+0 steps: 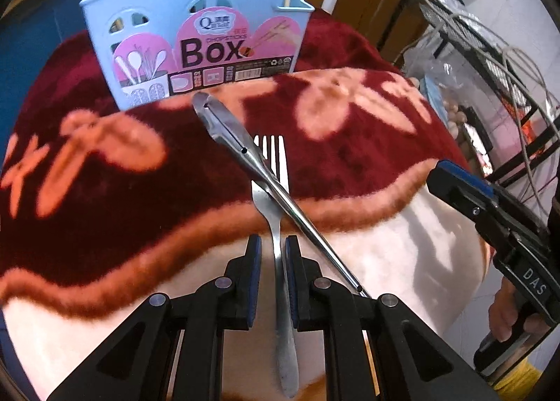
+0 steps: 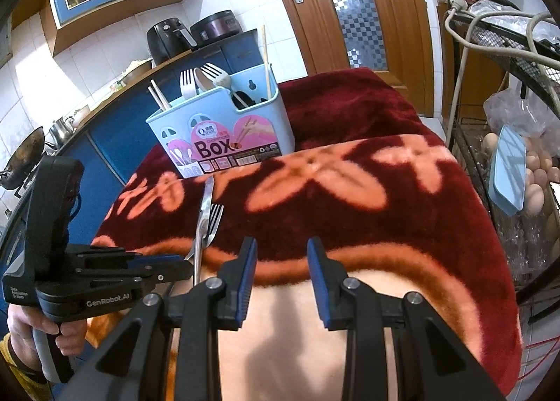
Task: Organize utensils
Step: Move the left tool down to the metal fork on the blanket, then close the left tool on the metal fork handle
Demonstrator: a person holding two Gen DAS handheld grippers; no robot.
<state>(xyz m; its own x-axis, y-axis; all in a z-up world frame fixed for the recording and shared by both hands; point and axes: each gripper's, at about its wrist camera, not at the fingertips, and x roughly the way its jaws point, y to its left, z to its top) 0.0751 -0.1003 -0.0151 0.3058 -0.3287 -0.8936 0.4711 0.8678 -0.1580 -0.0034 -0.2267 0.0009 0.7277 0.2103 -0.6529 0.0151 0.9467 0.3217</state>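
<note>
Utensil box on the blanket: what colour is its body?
Light blue, with a pink label on the front; the utensil box shows best in the right wrist view.
</note>
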